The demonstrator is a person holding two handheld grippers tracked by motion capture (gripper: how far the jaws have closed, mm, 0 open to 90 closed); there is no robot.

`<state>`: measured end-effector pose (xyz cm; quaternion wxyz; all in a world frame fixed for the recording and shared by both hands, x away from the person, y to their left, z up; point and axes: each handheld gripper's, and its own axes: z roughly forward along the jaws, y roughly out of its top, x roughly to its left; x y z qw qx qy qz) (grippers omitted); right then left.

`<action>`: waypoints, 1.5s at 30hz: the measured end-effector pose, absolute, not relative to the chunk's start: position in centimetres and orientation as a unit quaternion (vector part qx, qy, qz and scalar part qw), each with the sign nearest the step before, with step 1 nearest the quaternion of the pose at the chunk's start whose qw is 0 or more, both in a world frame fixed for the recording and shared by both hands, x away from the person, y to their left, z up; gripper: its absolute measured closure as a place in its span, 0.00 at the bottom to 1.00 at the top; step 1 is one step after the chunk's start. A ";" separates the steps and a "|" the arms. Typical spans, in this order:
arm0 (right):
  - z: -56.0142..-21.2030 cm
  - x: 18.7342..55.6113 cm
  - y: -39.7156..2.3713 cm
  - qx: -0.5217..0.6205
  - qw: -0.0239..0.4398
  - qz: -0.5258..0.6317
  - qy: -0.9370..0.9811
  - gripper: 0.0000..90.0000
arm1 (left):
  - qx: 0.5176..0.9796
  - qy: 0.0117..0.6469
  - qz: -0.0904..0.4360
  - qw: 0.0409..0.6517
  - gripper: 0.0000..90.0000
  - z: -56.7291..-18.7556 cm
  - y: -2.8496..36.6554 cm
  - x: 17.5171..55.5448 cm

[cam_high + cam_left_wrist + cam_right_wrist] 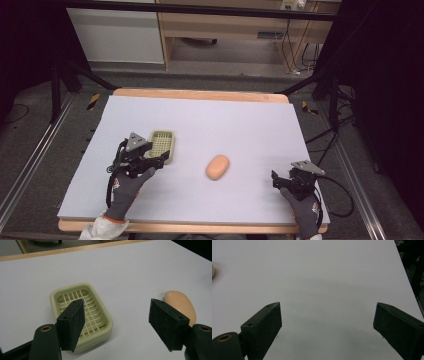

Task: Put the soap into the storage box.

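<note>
A pale green soap dish (163,145) with a slotted bottom lies on the left half of the table. An orange bar of soap (218,167) rests on the mat to its right, apart from it. My left gripper (159,161) hovers at the dish's near edge, open. In the left gripper view the dish (96,315) sits partly behind the left jaw and the soap (181,305) just beyond the right jaw, while the left gripper (116,303) holds nothing. My right gripper (281,179) is open near the front right over bare mat (327,306). The soap (212,271) peeks in at that view's left edge.
A light grey mat (200,115) covers the wooden table, whose edge (200,94) shows at the back. Dark stands and cables (330,130) flank the table on the floor. A gloved hand holds each gripper from the front edge.
</note>
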<state>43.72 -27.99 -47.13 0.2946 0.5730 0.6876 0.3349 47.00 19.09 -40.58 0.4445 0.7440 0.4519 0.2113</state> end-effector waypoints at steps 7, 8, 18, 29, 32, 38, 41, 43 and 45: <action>-47.1 43.7 -28.0 0.571 0.295 0.337 0.688 0.09 | 0.751 0.446 0.205 0.442 0.31 -40.7 17.8 47.5; -47.1 43.7 -28.0 0.571 0.295 0.337 0.688 0.09 | 0.751 0.445 0.204 0.443 0.31 -40.8 17.6 47.5; -47.1 43.8 -27.9 0.571 0.291 0.337 0.690 0.09 | 0.763 0.434 0.193 0.439 0.30 -41.2 15.3 48.3; -47.1 43.8 -27.9 0.569 0.288 0.337 0.692 0.09 | 0.778 0.414 0.183 0.436 0.29 -41.0 12.6 48.7; -47.1 43.9 -27.8 0.569 0.288 0.336 0.693 0.09 | 0.780 0.411 0.178 0.436 0.30 -41.2 12.0 48.7; -47.1 43.9 -27.8 0.569 0.287 0.338 0.693 0.09 | 0.791 0.403 0.170 0.428 0.29 -41.7 10.7 48.9; -47.1 43.9 -27.8 0.569 0.286 0.337 0.693 0.09 | 0.794 0.402 0.166 0.426 0.29 -41.9 10.1 48.9; -47.1 43.9 -27.8 0.568 0.287 0.338 0.693 0.09 | 0.796 0.399 0.164 0.424 0.29 -41.9 9.7 48.9; -47.1 43.9 -27.8 0.569 0.287 0.337 0.693 0.09 | 0.799 0.395 0.163 0.424 0.29 -41.9 9.3 48.9</action>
